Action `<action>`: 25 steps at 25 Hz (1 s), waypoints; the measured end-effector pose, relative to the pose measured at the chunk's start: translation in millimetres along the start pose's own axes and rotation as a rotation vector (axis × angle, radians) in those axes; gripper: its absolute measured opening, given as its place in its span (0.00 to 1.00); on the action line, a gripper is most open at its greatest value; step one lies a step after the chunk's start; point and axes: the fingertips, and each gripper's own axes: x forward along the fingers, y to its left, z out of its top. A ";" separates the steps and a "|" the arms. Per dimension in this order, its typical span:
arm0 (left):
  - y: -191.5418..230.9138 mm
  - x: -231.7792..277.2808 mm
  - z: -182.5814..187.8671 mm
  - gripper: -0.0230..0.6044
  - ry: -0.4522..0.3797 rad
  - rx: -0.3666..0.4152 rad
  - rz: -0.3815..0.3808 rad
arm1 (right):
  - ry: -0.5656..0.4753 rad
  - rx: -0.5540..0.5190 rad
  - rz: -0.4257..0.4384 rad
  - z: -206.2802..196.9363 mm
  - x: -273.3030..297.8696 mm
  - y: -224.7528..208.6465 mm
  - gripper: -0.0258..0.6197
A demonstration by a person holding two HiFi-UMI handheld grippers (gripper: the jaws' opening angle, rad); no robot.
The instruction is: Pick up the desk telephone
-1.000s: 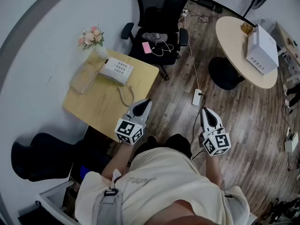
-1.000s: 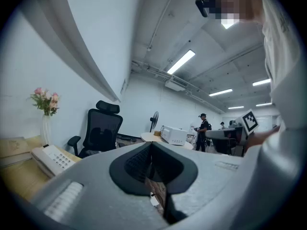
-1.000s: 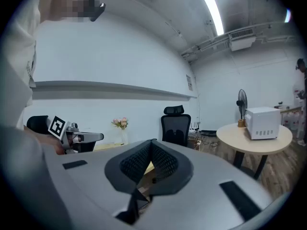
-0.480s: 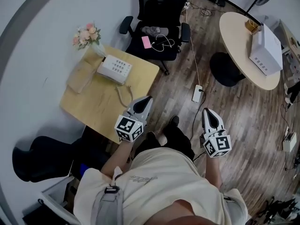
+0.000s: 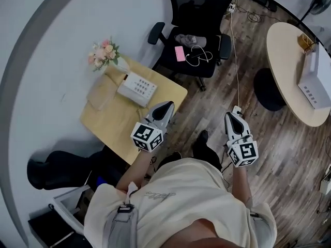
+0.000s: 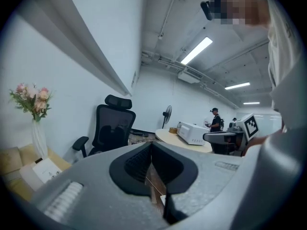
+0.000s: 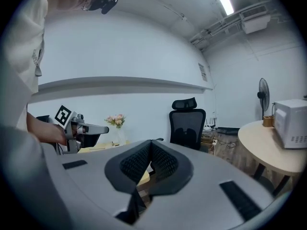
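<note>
A white desk telephone (image 5: 137, 88) with a keypad lies on a small wooden desk (image 5: 115, 126), near its far edge; in the left gripper view the telephone (image 6: 39, 172) shows at the lower left. My left gripper (image 5: 166, 108) is shut and empty, its tips over the desk's right edge, just right of the phone. My right gripper (image 5: 230, 120) is shut and empty too, held over the wooden floor well to the right. The jaws of both (image 6: 151, 158) (image 7: 150, 160) are pressed together with nothing between them.
A vase of pink flowers (image 5: 105, 53) and a tan book (image 5: 105, 91) sit left of the phone. A black office chair (image 5: 199, 30) stands beyond the desk, a round table (image 5: 295, 81) with a white appliance (image 5: 318, 81) at right. A power strip and cable (image 5: 238, 109) lie on the floor.
Both grippers and the person have moved forward toward the desk. The left gripper's tips now reach over the desk's edge beside the phone. Both stay shut.
</note>
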 end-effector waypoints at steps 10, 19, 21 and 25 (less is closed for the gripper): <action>30.8 68.5 43.5 0.07 -0.044 -0.034 0.195 | 0.016 -0.092 0.260 36.7 104.4 -61.5 0.04; 71.8 39.6 31.4 0.07 -0.021 -0.080 0.412 | 0.060 -0.115 0.534 30.3 187.8 -20.5 0.04; 86.5 26.6 25.7 0.07 -0.024 -0.092 0.450 | 0.071 -0.109 0.576 27.8 202.7 -2.4 0.04; 116.4 9.9 21.1 0.07 -0.061 -0.103 0.471 | 0.075 -0.134 0.634 36.6 227.3 34.6 0.04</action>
